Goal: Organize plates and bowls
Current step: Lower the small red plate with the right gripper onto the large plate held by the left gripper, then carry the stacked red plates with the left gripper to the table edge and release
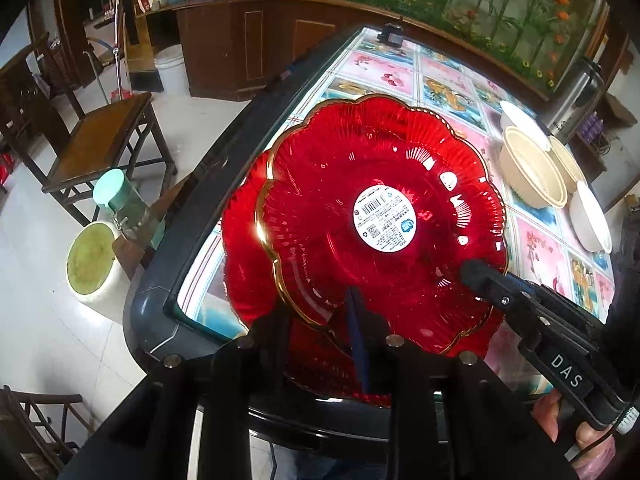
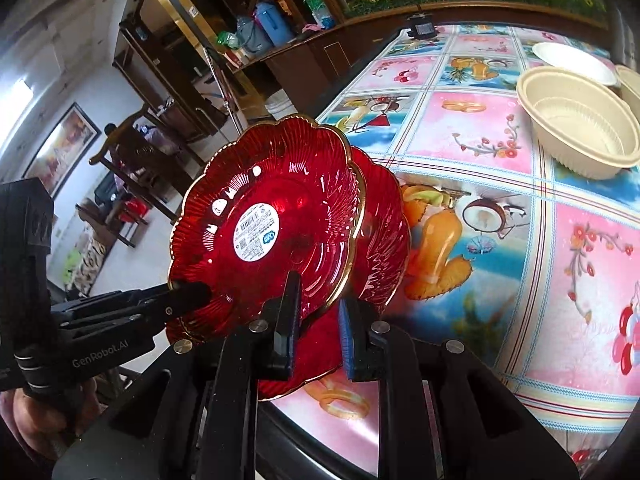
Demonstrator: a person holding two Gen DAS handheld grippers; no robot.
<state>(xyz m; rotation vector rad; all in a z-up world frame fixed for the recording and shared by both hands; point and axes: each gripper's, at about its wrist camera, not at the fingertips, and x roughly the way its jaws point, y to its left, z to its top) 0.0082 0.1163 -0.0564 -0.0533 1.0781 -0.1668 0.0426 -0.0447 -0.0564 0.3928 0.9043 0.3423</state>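
A red flower-shaped glass plate with a gold rim and a round white sticker sits slightly tilted above a second, matching red plate. Both are at the near left corner of the table. My left gripper has the upper plate's near rim between its fingers, blue pad on top. My right gripper pinches the same plate's rim from the other side. The lower plate juts out to one side beneath it.
Beige bowls and white dishes stand at the table's far right beside a steel flask. The dark table edge runs just left of the plates. A wooden chair and a green-lidded jar stand off the table.
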